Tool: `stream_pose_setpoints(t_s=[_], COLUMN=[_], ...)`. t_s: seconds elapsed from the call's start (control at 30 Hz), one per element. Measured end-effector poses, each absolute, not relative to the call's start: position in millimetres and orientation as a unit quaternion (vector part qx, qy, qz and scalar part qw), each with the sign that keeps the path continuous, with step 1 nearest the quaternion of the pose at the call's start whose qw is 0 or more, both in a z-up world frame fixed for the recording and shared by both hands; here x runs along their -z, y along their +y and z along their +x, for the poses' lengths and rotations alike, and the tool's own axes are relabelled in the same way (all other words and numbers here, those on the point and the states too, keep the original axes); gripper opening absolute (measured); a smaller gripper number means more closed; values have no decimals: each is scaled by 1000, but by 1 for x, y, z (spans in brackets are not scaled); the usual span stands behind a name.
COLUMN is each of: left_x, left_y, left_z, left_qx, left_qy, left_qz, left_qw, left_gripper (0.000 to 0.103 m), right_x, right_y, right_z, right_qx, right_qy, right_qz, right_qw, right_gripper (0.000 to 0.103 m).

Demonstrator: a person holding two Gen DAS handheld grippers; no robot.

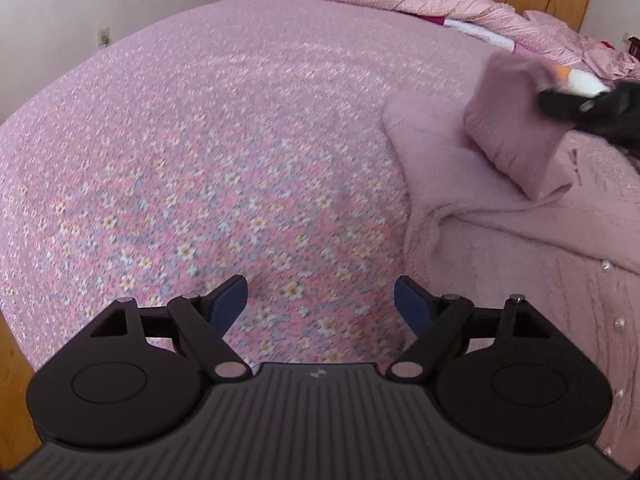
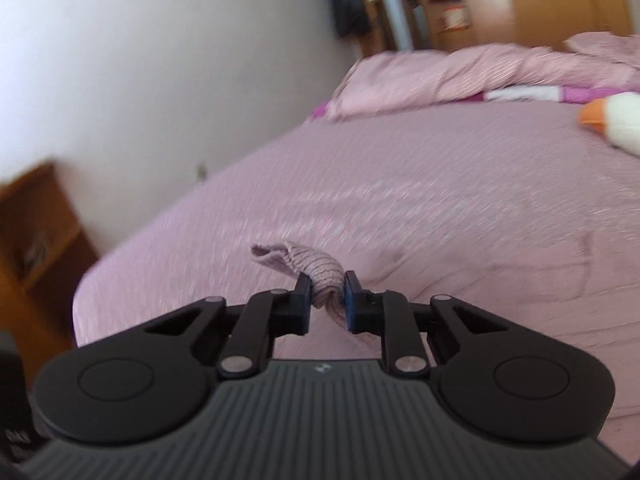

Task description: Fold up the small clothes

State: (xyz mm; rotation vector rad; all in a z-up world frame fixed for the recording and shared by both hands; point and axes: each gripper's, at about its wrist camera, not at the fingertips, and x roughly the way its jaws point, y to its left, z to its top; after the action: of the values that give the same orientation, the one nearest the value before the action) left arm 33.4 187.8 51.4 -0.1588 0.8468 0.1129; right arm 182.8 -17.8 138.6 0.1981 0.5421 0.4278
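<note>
Left wrist view: left gripper (image 1: 320, 300) hangs over the floral bedsheet (image 1: 200, 160), fingers spread wide, nothing btwn them, blue pads (image 1: 230, 300) facing each other. Off to its right lies a pink cardigan (image 1: 500, 216) w/ pearl buttons (image 1: 606, 267) down one edge. One part of it, prob. a sleeve, is lifted clear of the rest and hangs folded in the air, held by the right gripper (image 1: 560, 104), which shows blurred at the frame's right edge.

Right wrist view: right gripper (image 2: 327, 300) is pinching a ribbed cuff (image 2: 316, 272) of the cardigan btwn its pads, knit bunched and sticking out ahead of the fingers. Beyond: a rumpled pink quilt (image 2: 460, 76) at the bed's far end, a white-and-orange plush toy (image 2: 616, 120) at right, a wooden shelf (image 2: 40, 232) by the wall at left. View is motion-blurred.
</note>
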Motion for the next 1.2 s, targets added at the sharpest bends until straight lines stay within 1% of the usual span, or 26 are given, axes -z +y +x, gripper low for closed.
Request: stream_pose_setpoints(t_s=[0.1,0.23,0.43,0.6,0.7,0.83,0.97,1.03,1.1,1.2], left_x=[-60,-65,-56,-41,-36,-35,-37,-41,-48,-62], left_y=[179,160,131,129,135,138,133,131,130,131], left_z=[40,57,87,106,110,109,108,106,104,100], left_qx=[-42,-31,-25,-46,-45,-49,-52,-49,-41,-29], left_qy=[403,400,404,412,419,423,427,429,422,399], left_qz=[-72,-40,20,58,41,29,41,45,40,24], left_qw=[911,915,914,908,906,904,902,901,905,916], left_gripper=[86,86,86,86,86,86,86,86,86,86], right_x=[-159,-179,-183,-168,-150,-108,-57,-40,-35,-43], right_y=[-55,-102,-174,-220,-233,-250,-263,-268,-271,-270], right_z=[179,172,172,173,172,168,164,158,152,147], right_qx=[-174,-124,-52,-7,12,40,73,81,71,60], right_qy=[237,201,194,203,223,261,310,329,325,322], right_qz=[131,164,214,244,249,263,261,271,275,259], right_qw=[947,958,956,948,943,928,911,901,902,908], right_gripper=[20,20,20,20,20,20,20,19,21,26])
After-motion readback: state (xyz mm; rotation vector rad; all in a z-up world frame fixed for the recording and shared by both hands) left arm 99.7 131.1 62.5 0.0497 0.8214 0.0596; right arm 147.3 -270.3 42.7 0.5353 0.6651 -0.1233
